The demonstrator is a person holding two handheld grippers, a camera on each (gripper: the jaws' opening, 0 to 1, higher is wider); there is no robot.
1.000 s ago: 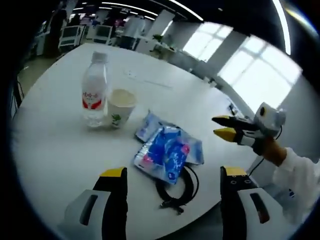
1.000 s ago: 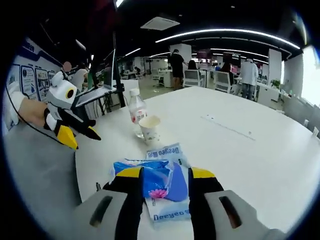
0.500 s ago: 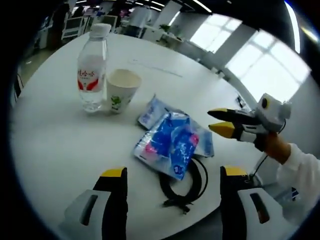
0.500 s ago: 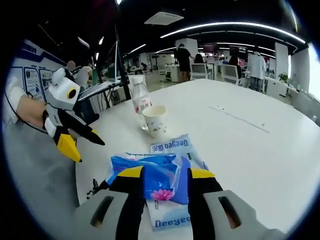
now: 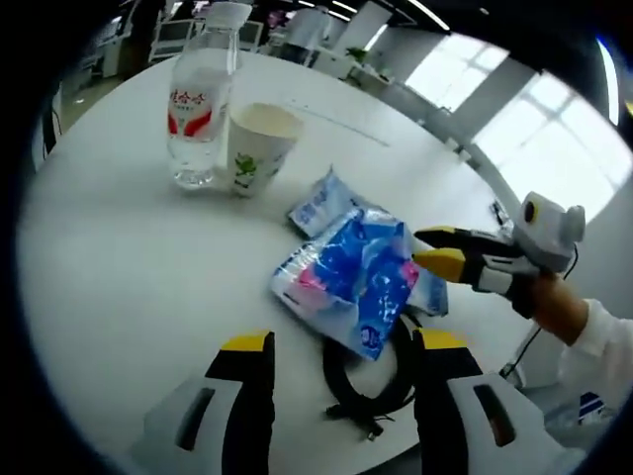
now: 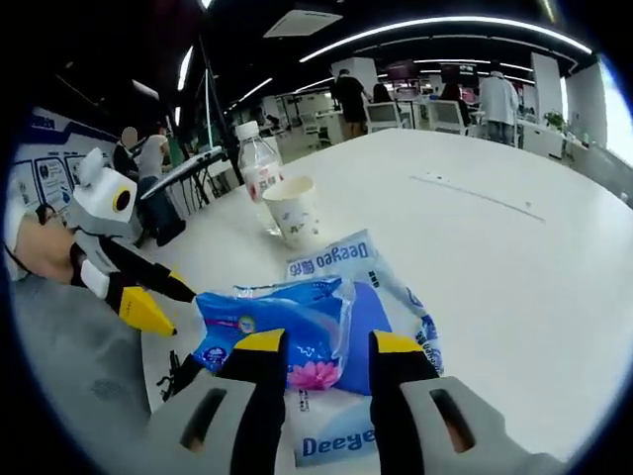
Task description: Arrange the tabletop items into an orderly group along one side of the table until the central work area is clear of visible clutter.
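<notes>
White counter all the way across in the left gripper view, round-edged. Going left to right: a clear water bottle with a red label stands upright at the far left, and a paper cup sits right next to it, touching or nearly so. Then comes a pale blue tissue pack lying flat, with a brighter blue pack lying partly on top of it. A black cable coil pokes out from under the near edge of that blue pack. The left gripper hangs just above the near side of the pile, fingers spread apart and holding nothing.

Further right, the right gripper comes in with a person's hand behind it, its yellow tips at the edge of the blue pack. Can't tell if it actually pinches the pack or just touches it.

In the right gripper view, the left gripper sits off to the left, then the bright blue pack between the right gripper's own fingers, with the Deeyeo pack underneath, and the bottle and cup behind.
</notes>
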